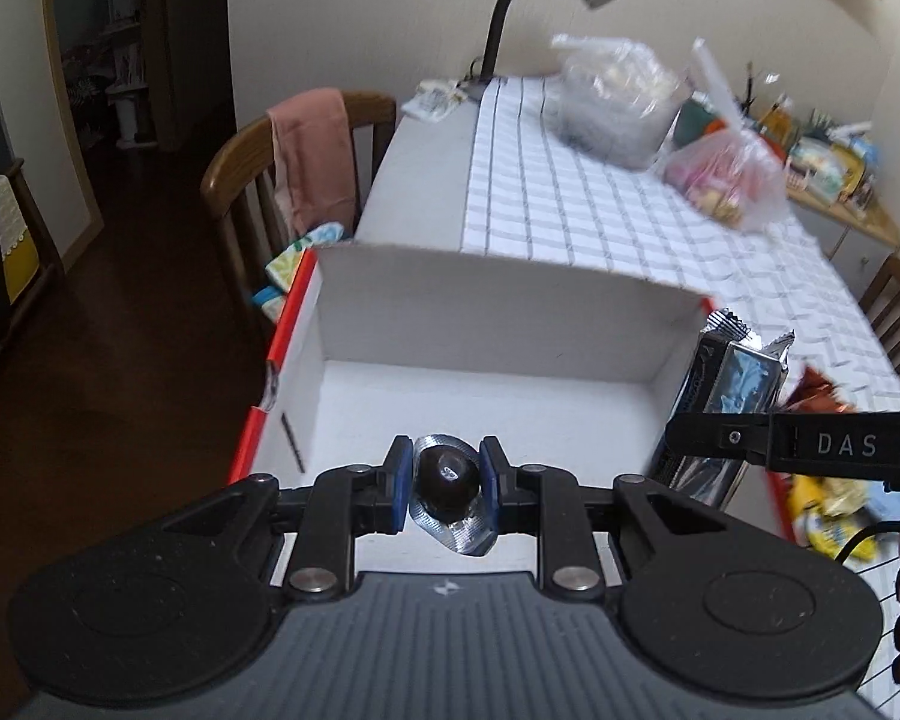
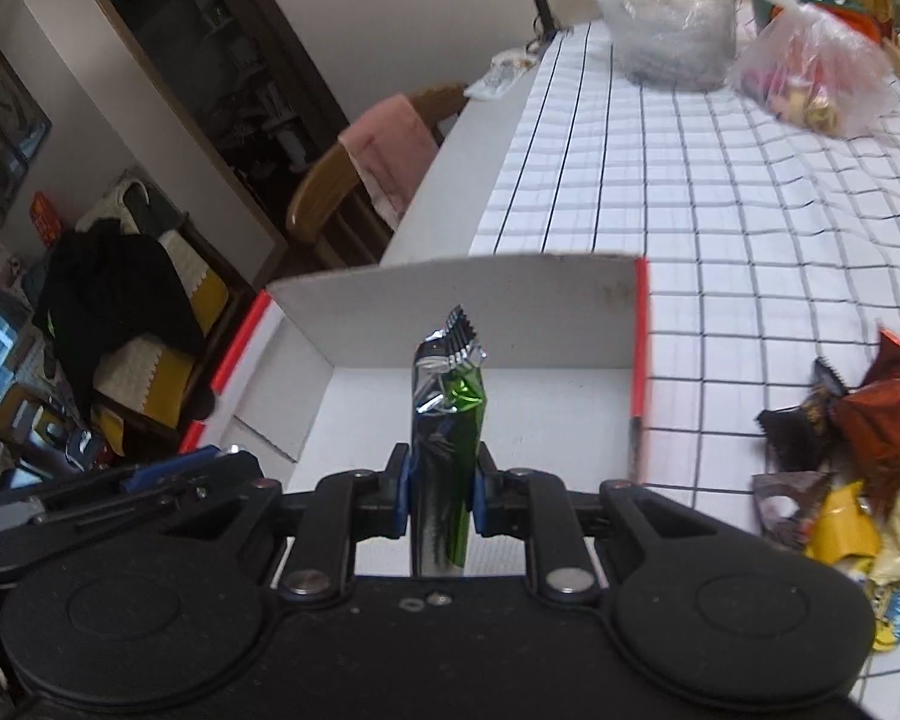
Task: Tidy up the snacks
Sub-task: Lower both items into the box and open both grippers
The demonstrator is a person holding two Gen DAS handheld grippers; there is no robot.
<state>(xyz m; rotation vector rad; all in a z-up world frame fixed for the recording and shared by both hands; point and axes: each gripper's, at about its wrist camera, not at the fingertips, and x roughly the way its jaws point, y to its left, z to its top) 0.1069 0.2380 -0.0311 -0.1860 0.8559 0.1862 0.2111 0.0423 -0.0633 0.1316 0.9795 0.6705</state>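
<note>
Both full: left gripper (image 1: 446,483) pinches a foil-wrapped chocolate ball (image 1: 448,477), right gripper (image 2: 440,492) clamps a green foil snack bar (image 2: 447,420), over white box (image 1: 498,294).

Dark brown chocolate ball (image 1: 448,476) on silver foil, green and silver snack packet (image 2: 445,420), white box (image 1: 486,324) with red outer edges, white tablecloth (image 2: 720,192) with black grid, pink towel (image 1: 313,150) on brown chair (image 1: 234,180).
</note>
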